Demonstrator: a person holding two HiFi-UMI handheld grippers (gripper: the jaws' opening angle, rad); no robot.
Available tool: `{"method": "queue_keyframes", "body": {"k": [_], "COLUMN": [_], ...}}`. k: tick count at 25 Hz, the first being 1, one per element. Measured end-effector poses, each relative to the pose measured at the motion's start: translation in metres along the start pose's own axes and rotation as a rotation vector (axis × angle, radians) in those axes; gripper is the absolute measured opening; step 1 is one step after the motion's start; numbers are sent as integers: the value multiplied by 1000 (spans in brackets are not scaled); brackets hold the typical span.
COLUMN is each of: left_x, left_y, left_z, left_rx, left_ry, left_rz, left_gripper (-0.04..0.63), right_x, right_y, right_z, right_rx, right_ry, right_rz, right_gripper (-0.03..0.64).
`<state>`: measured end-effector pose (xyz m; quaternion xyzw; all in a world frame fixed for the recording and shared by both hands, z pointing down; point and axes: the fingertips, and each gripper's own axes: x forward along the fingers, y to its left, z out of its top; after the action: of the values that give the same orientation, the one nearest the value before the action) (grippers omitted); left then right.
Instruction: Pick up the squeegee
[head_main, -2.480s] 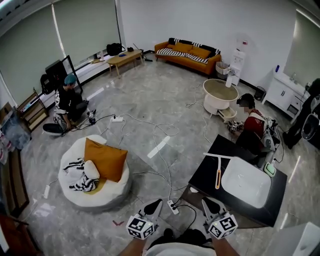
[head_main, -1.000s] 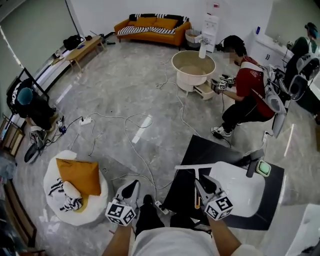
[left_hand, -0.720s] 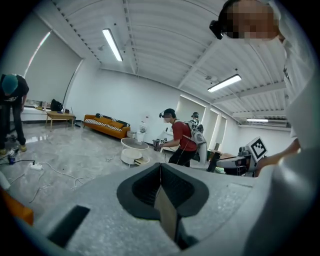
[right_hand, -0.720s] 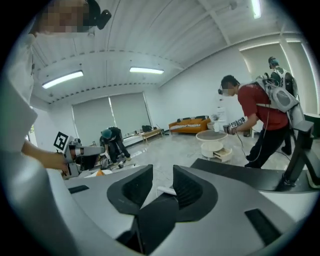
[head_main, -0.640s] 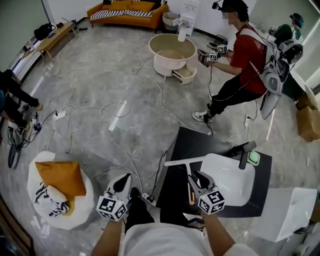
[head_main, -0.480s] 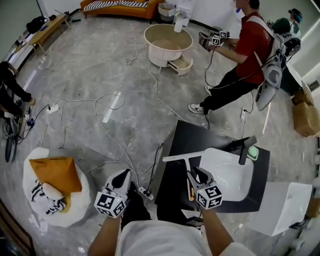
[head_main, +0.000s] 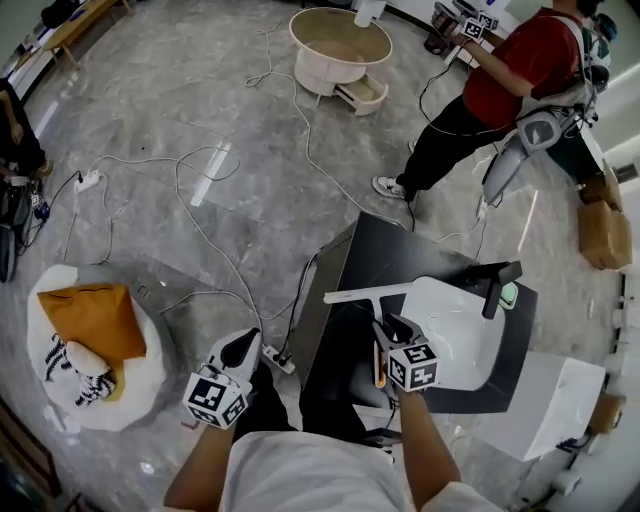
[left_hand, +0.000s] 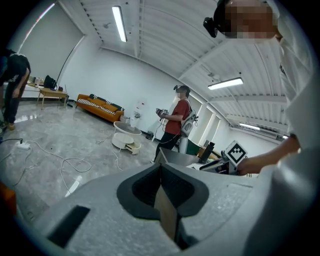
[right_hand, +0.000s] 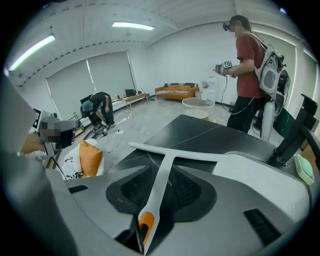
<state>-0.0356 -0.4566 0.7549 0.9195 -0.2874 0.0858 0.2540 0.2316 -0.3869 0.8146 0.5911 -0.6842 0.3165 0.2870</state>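
A white squeegee (head_main: 374, 320) with an orange handle end lies on the black counter (head_main: 390, 255), its blade against the white sink (head_main: 468, 372). My right gripper (head_main: 391, 326) hangs just over the handle and points steeply down. Its jaws are opening, and in the right gripper view the squeegee (right_hand: 161, 185) runs between the right gripper (right_hand: 167, 176) jaws without the pads pressing on it. My left gripper (head_main: 243, 344) is low at the left, off the counter and over the floor. In its own view the left gripper (left_hand: 161, 168) has its jaws together with nothing in them.
A black faucet (head_main: 497, 286) and a green sponge (head_main: 511, 296) stand at the sink's far side. A person in a red shirt (head_main: 505, 70) stands beyond the counter. Cables and a power strip (head_main: 277, 359) lie on the floor, and a beanbag with an orange cushion (head_main: 92, 315) sits at the left.
Both grippers have sunk. The right one tipped downward and came over the squeegee's handle, its jaws wider. The person in red stood up and moved away toward the upper right.
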Motion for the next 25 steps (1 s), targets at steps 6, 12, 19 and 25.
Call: {"method": "queue_keyframes", "body": {"k": [6,12,19,25], "left_x": [-1,-3,-6,-7], "left_y": [2,1,-9,-18], "left_z": [-7,-8,-9,1], "left_rx": [-22,-32,-51,-51], "left_ry": [6,3,-4,-27], "left_rz": [-2,-7,-20,-30], "left_gripper": [15,15,15,15], "right_x": [12,19,21,19], "right_y": [-2,-1,-8,-8], "right_z": [-7,-10,-11,-3], "right_rx": [21,42,106,118], "right_ry": [72,116,118,99], "right_rz": [-10,-19,-21,8], "right_gripper": [112,112,92,86]}}
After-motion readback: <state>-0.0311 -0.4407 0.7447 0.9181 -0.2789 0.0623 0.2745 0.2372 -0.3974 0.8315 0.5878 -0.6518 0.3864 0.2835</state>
